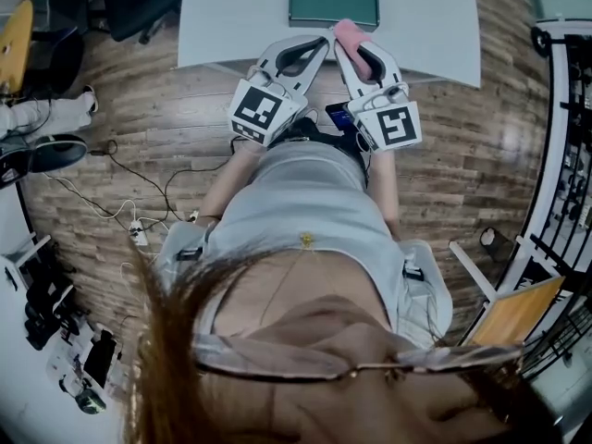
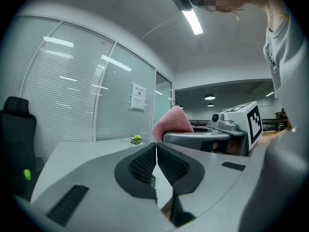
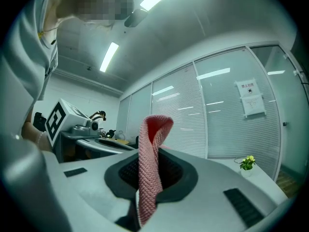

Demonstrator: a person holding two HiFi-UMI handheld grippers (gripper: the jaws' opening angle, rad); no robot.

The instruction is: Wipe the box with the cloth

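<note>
The box (image 1: 333, 3), dark green and flat, lies on the white tabletop (image 1: 231, 17) toward its far side, ahead of both grippers and touched by neither. The right gripper (image 3: 149, 170) has its 2 fingers clamped on the pink cloth (image 3: 150, 163), which is pinched as a narrow fold with its upper loop standing free above them. The likely trouble is that so slim a pinch lets the cloth drag out under wiping pressure, or that the hard fingers meet the lid instead of the fabric. The left gripper (image 2: 156, 161) has its fingers closed on nothing, so the box is unsteadied and could skate across the smooth tabletop once rubbed; I judge it would need bracing. Nothing stands between the grippers and the box. Around it, a small potted plant (image 3: 247, 163) sits elsewhere on the tabletop, well clear. An office chair (image 1: 139, 3) stands by the tabletop's left end, and cables (image 1: 139, 183) trail over the wooden floor (image 1: 462, 155) near the person's feet, a trip risk.
</note>
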